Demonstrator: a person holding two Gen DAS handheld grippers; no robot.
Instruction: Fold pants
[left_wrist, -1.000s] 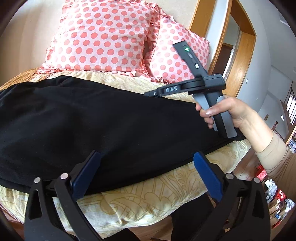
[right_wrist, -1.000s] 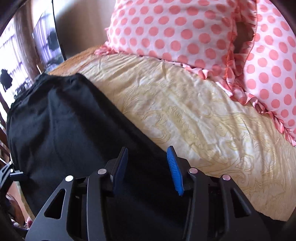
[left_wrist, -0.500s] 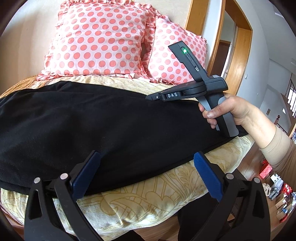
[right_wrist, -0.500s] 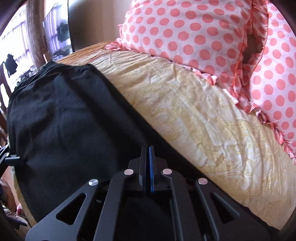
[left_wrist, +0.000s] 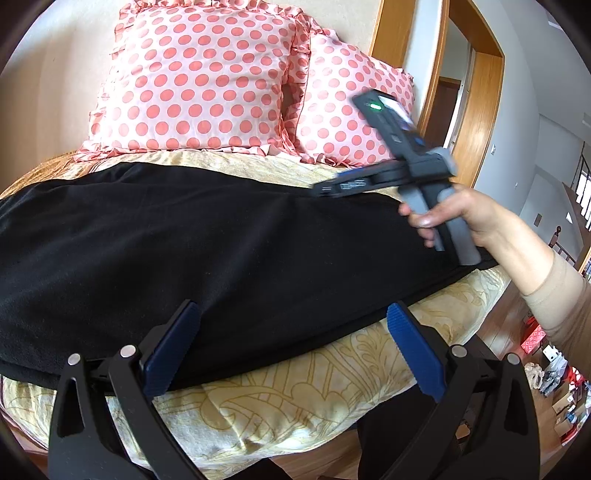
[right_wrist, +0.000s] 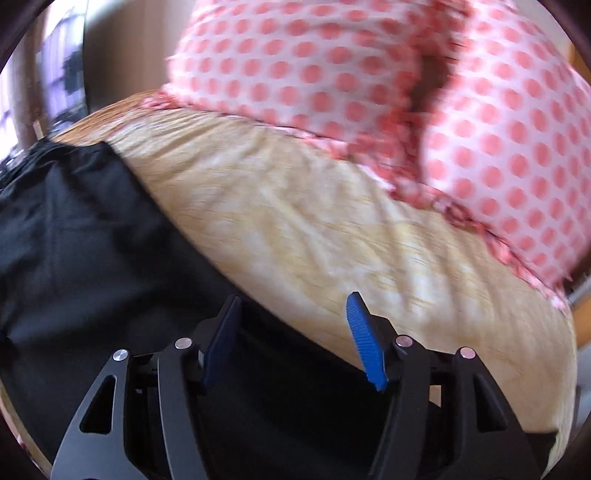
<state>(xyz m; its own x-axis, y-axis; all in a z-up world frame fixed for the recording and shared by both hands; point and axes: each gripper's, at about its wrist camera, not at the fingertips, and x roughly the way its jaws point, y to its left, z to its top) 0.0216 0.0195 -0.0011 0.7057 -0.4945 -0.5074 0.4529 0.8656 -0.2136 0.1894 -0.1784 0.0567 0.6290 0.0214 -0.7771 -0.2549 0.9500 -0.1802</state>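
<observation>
Black pants (left_wrist: 184, 251) lie spread lengthwise across a bed covered with a pale yellow patterned bedspread (left_wrist: 295, 398), their near edge running just short of the bed's front side. Behind them, two pink polka-dot pillows (left_wrist: 199, 81) with ruffled edges lean against the wall, one partly overlapping the other.

The left gripper (left_wrist: 291, 347) hovers low over the near edge of the pants with its blue-padded jaws spread wide — nothing is clamped between them.

The right gripper (right_wrist: 291, 339) sits over the far end of the pants, close to where the black fabric meets the bedspread. Its jaws are opening; fabric lies beneath and between them, yet the pads do not press on it. This view is blurred. From the left wrist view the person's right hand (left_wrist: 454, 218) wraps the grey handle of that tool, a green light glowing on its top, and a beige sleeve (left_wrist: 561, 295) covers the forearm. A wooden door frame (left_wrist: 476, 110) stands behind the hand.
</observation>
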